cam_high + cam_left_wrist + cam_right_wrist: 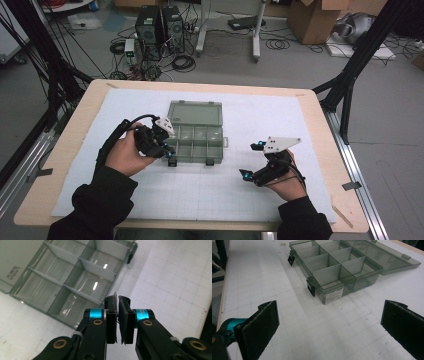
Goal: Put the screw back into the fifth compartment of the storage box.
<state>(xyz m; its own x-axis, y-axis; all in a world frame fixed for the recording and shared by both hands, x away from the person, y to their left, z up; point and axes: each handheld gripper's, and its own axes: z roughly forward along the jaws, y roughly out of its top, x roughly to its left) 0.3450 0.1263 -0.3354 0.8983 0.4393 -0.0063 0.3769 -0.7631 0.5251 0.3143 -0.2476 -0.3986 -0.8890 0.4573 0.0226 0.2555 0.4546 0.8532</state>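
Box (pixel 195 131) lies open, lid flat on the far side, compartments empty. Left gripper (pixel 169 150) closed on nothing at its near-left corner; right gripper (pixel 252 160) wide open, well apart. Closing or filling remains.

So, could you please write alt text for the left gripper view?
The left gripper, its two black jaws shut with nothing between them, hangs over the near edge of an open, clear compartment box with empty sections, on a white gridded mat.

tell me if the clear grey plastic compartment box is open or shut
Open. The clear grey plastic compartment box has its hinged lid folded back flat on the white mat, its bare dividers exposed.
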